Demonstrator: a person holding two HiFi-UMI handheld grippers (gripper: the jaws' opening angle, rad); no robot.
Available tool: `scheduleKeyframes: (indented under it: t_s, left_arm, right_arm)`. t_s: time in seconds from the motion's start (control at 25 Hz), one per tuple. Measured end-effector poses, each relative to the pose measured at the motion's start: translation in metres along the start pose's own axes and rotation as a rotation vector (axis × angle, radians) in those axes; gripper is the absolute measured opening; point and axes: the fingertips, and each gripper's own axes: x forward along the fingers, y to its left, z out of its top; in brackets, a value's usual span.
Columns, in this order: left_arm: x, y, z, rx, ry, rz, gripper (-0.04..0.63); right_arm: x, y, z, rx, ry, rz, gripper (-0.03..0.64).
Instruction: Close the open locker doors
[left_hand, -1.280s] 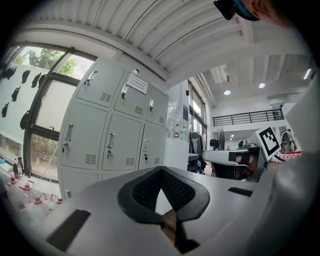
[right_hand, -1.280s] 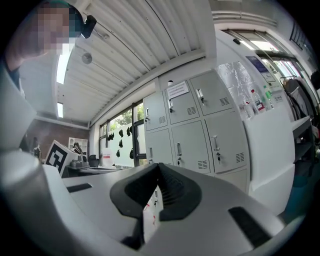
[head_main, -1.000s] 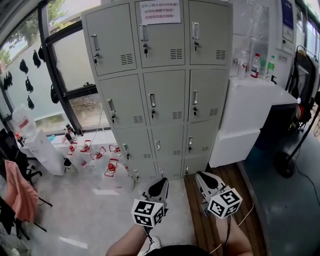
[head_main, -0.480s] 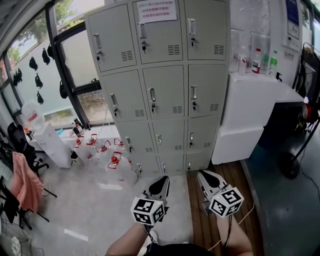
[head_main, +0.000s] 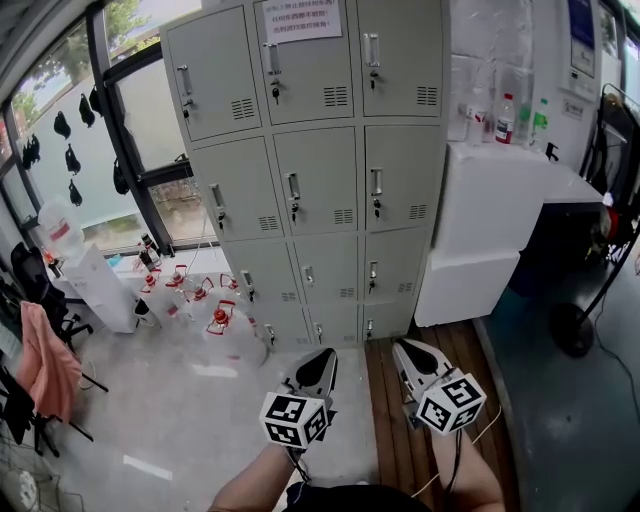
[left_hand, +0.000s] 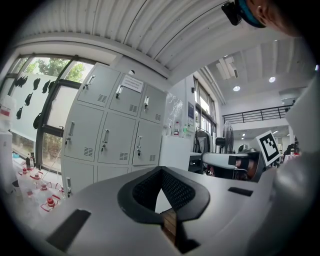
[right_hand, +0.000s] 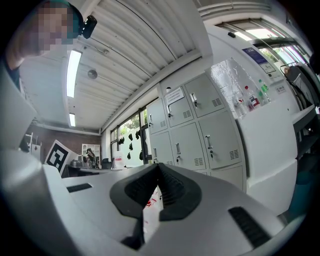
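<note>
Left claw: the left claw (head_main: 322, 358) is shut tight, with its pads together and nothing between them.
Right claw: the right claw (head_main: 404, 350) is shut tight and empty too, just beside the left one.
Under the claws: grey floor (head_main: 200, 420) on the left, a strip of wooden floor (head_main: 395, 450) on the right.
Lockers: the grey metal lockers (head_main: 310, 180) stand ahead of both claws, well apart from them.
Which way: they stand upright, long side up and down, and their fronts face the claws.
Doors: every one of the doors (head_main: 315, 180) in view lies flat and shut.
Around: a paper sign (head_main: 297, 20) is on the top middle door. Water jugs (head_main: 222, 325) with red caps sit on the floor at the left. A white surface (head_main: 500, 200) with bottles (head_main: 505, 118) is just beside the lockers on the right.
Change: the lockers now sit a little more to the left in the head view. Both claws have stayed shut.
</note>
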Motion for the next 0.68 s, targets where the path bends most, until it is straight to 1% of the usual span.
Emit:
scheduleKeyframes:
  t_s: [0.68]
  left_arm:
    - [0.0057, -0.0103, -0.0007, 0.006, 0.003, 0.006, 0.014]
  right_arm:
    - [-0.0069, -0.0071, -0.0004, 0.010, -0.005, 0.010, 0.002]
